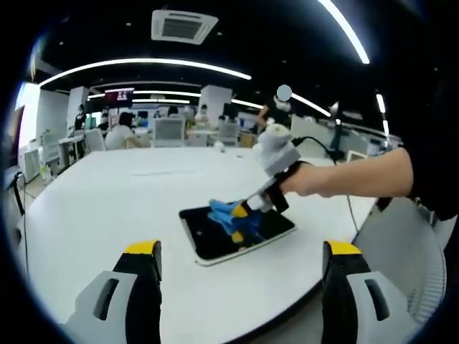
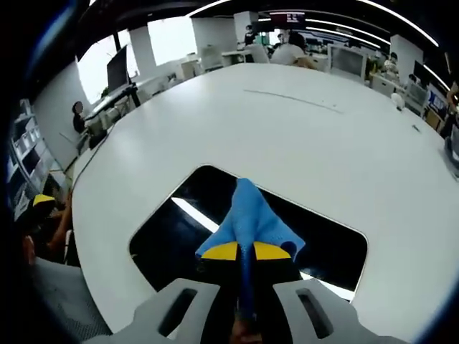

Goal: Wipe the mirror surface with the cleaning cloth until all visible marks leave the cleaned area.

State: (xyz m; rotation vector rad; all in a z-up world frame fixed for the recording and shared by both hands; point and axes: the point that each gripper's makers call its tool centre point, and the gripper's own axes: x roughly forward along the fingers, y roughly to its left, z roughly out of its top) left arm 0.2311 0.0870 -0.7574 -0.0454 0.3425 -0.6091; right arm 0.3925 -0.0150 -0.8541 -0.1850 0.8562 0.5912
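A dark rectangular mirror (image 1: 215, 240) (image 2: 179, 236) lies flat on the white table (image 1: 115, 208) (image 2: 287, 136). A blue cleaning cloth (image 1: 231, 218) (image 2: 249, 218) rests on the mirror's surface. My right gripper (image 2: 244, 251) is shut on the blue cloth, pressing it onto the glass; in the left gripper view it (image 1: 247, 213) comes in from the right, held by a person's hand. My left gripper (image 1: 240, 261) hangs open above the table's near edge, short of the mirror, with nothing between its yellow-tipped fingers (image 1: 143, 251).
A grey chair (image 1: 401, 244) stands at the table's right edge. A cable (image 1: 323, 143) runs across the far right of the table. Desks, monitors and several people fill the office behind. A person sits at the left (image 2: 43, 222).
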